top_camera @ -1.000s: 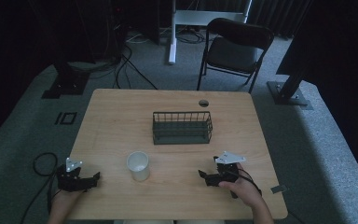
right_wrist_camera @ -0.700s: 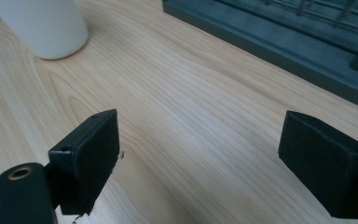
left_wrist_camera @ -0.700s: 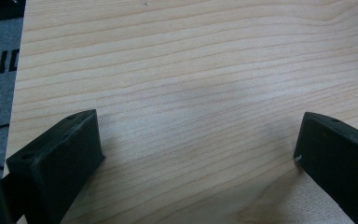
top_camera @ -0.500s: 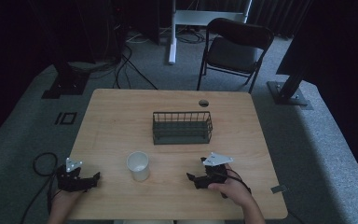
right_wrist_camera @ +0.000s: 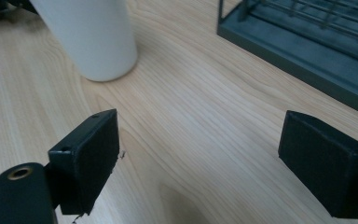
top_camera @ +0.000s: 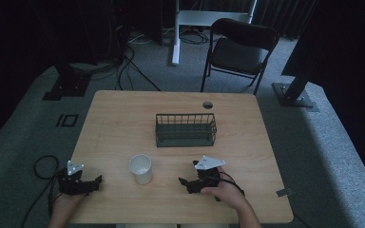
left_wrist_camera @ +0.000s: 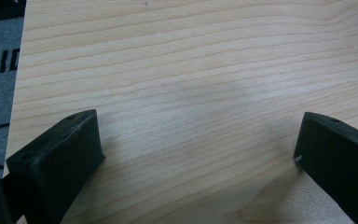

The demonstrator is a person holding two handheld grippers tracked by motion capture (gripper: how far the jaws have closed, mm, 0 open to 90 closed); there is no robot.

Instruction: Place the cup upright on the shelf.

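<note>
At the left edge of the wooden surface (top_camera: 123, 118) the left tongs (top_camera: 97, 179) rest low near the front corner, held by the person's left hand (top_camera: 65, 202). Their jaws stand wide apart over bare wood and hold nothing; I judge they only wait there, out of the way.

A little to the right stands the white cup (top_camera: 140, 168), upright and alone, its mouth open to the top. It is near the front of the surface, between the two hands, so either one can reach it.

Next come the right tongs (top_camera: 182, 182), held by the right hand (top_camera: 225, 192). They point to the left, toward the cup, and their jaws are also apart and empty. In the right gripper view the cup (right_wrist_camera: 91, 37) is near but not between the jaws, so the grasp is probably being prepared.

Behind, at the middle of the surface, the dark wire basket (top_camera: 186, 129) stands empty, perhaps as the place for the cup.
</note>
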